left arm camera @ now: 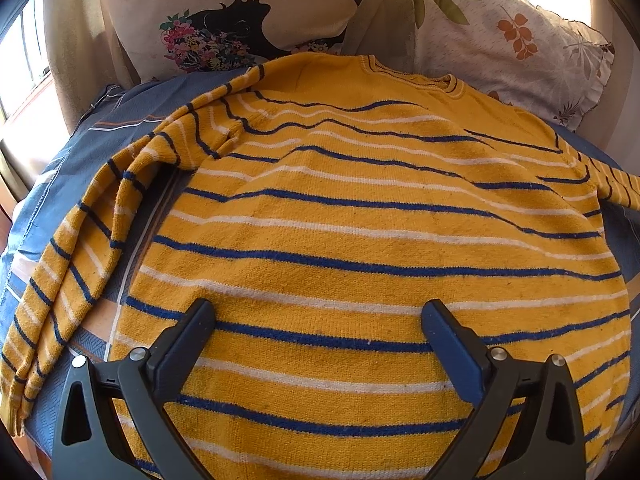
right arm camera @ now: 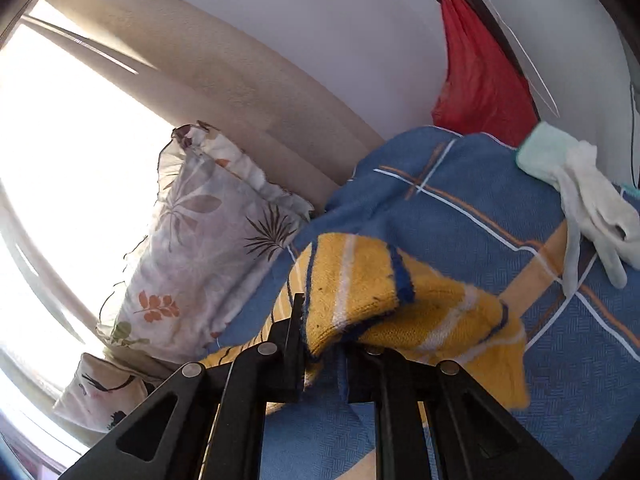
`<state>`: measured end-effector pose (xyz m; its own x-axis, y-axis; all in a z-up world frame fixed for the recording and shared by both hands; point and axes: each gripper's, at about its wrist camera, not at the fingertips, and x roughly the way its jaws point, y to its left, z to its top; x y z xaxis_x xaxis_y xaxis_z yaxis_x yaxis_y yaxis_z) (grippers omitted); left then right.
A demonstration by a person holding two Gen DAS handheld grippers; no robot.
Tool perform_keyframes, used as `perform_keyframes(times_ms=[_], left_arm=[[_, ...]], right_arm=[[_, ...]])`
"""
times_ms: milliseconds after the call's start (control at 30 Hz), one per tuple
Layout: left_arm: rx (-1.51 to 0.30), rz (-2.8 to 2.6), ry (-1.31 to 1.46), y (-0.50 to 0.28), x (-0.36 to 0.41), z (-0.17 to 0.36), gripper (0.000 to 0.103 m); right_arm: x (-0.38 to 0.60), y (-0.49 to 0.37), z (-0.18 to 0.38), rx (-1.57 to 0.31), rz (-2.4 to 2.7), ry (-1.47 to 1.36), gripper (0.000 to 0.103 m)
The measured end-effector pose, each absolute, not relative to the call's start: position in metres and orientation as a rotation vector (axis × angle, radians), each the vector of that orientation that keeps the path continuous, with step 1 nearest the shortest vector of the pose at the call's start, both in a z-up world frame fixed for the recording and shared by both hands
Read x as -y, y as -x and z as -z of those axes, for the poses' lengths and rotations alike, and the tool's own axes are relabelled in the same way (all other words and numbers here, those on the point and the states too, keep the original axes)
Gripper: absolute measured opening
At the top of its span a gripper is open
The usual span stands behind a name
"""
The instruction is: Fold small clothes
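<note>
Meanwhile the yellow knitted sweater with blue and white stripes (left arm camera: pixel 360 216) lies spread over the blue checked bedspread (right arm camera: pixel 500 216), left hand-held gripper (left arm camera: pixel 318 320) released above it, right hand-held gripper (right arm camera: pixel 324 344) clenched on its sleeve.

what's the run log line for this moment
left claw: open above sweater | right claw: shut on sweater sleeve, lifted | step: sleeve fold
</note>
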<state>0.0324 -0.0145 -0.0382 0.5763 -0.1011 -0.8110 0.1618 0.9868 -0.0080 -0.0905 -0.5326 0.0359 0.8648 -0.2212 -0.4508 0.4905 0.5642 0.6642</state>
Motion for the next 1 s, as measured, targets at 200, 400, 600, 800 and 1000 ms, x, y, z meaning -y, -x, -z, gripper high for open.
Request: perform_keyframes(times_ms=[200, 400, 600, 800, 1000], left_arm=[[-0.937, 0.159, -0.051, -0.032, 0.012, 0.038, 0.103], [-0.899, 0.179, 0.059, -0.023, -0.006, 0.028, 0.102], [-0.815, 0.209, 0.215, 0.012, -0.061, -0.007, 0.101], [-0.778, 0.139, 0.283, 0.029, -0.126, -0.025, 0.101], [-0.764, 0.078, 0.377, 0.031, -0.178, -0.019, 0.101]], right_arm=[[0.513, 0.060, -0.047, -0.400, 0.459, -0.819, 0.013], [0.379, -0.038, -0.106, -0.469, 0.242, -0.421, 0.013], [0.158, -0.121, -0.065, -0.721, -0.279, 0.071, 0.014], [0.073, -0.110, -0.002, -0.757, -0.306, 0.425, 0.060], [0.095, -0.097, -0.024, -0.748, -0.299, 0.336, 0.064]])
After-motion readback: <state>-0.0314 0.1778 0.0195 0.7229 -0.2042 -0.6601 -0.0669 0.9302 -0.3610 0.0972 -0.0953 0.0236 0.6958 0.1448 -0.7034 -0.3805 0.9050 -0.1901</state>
